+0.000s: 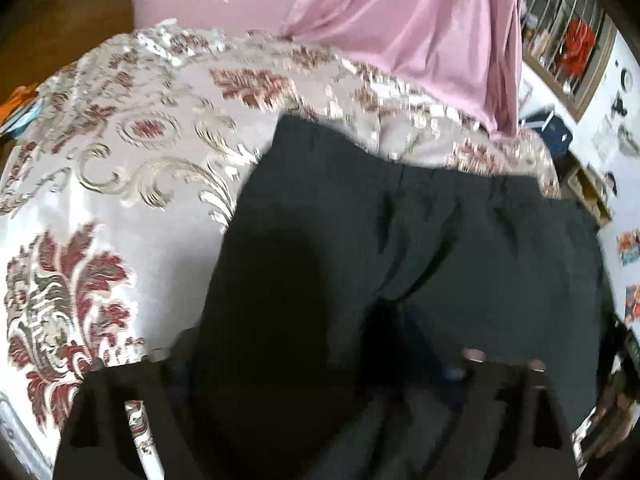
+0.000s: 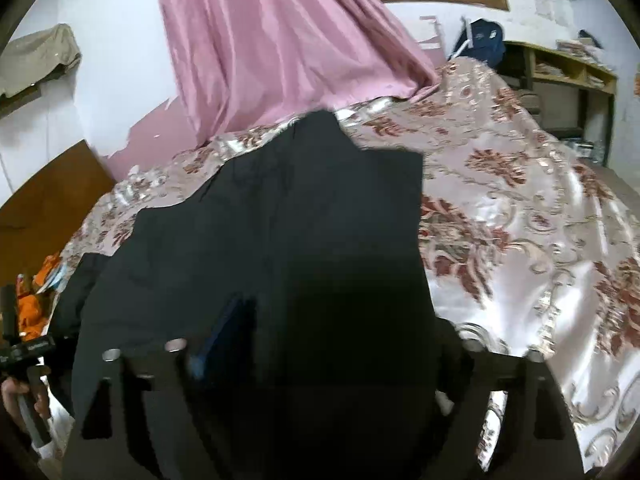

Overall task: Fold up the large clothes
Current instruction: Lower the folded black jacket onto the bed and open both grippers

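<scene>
A large black garment (image 1: 400, 260) lies spread on a bed with a cream, red-flowered satin cover (image 1: 132, 152); it also shows in the right wrist view (image 2: 300, 240). My left gripper (image 1: 316, 392) is low over the garment's near edge, its dark fingers (image 1: 516, 412) wide apart with black cloth between them. My right gripper (image 2: 320, 364) stands the same way over the garment, fingers (image 2: 140, 392) wide apart, cloth lying between. Neither looks pinched on the cloth. The left gripper's handle and the hand on it (image 2: 28, 376) show at the right view's left edge.
A pink curtain (image 2: 260, 48) hangs at the far side of the bed and rests on the cover (image 2: 520, 208). A wooden headboard (image 2: 44, 208) is at left. A wooden shelf unit (image 2: 560, 88) and a blue bag (image 2: 480, 40) stand at right. Orange things (image 2: 36, 300) lie by the bed.
</scene>
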The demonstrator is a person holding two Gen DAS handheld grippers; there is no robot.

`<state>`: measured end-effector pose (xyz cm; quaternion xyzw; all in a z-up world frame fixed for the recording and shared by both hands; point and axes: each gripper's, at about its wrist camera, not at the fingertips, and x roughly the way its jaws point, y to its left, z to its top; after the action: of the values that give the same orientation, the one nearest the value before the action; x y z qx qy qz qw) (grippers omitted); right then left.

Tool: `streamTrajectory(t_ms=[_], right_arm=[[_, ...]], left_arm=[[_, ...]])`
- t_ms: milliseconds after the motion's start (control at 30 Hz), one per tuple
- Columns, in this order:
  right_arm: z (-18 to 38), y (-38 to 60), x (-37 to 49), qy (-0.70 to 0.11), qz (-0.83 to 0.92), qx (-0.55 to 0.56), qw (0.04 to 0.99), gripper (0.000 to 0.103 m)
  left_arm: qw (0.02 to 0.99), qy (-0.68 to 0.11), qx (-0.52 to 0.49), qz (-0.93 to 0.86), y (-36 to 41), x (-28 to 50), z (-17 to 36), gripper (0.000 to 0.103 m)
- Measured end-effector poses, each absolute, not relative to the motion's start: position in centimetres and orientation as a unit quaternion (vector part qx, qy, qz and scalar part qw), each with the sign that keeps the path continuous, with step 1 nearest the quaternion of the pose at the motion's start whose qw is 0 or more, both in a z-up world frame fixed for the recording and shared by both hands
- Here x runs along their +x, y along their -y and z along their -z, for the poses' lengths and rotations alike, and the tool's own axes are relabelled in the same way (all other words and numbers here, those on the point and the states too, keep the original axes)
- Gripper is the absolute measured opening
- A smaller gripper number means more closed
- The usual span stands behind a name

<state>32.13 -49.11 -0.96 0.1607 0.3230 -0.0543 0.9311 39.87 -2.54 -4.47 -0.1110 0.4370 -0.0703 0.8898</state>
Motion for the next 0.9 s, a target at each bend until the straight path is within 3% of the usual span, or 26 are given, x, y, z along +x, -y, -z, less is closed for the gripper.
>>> streamTrajectory(t_ms=[267,900], right_arm=[[-2.1,48.7,28.5,-0.293,0.071,0.131,0.945,0.092],[-12.1,42.7,20.3,-0.205,0.026,0.092,0.974,0.098]], left_arm=[[0.92,-0.37,-0.102,0.077,2.8,36.7,-0.1,0.102],[0.963,-0.232,-0.031,0.132,5.2,25.3,-10.4,0.103]])
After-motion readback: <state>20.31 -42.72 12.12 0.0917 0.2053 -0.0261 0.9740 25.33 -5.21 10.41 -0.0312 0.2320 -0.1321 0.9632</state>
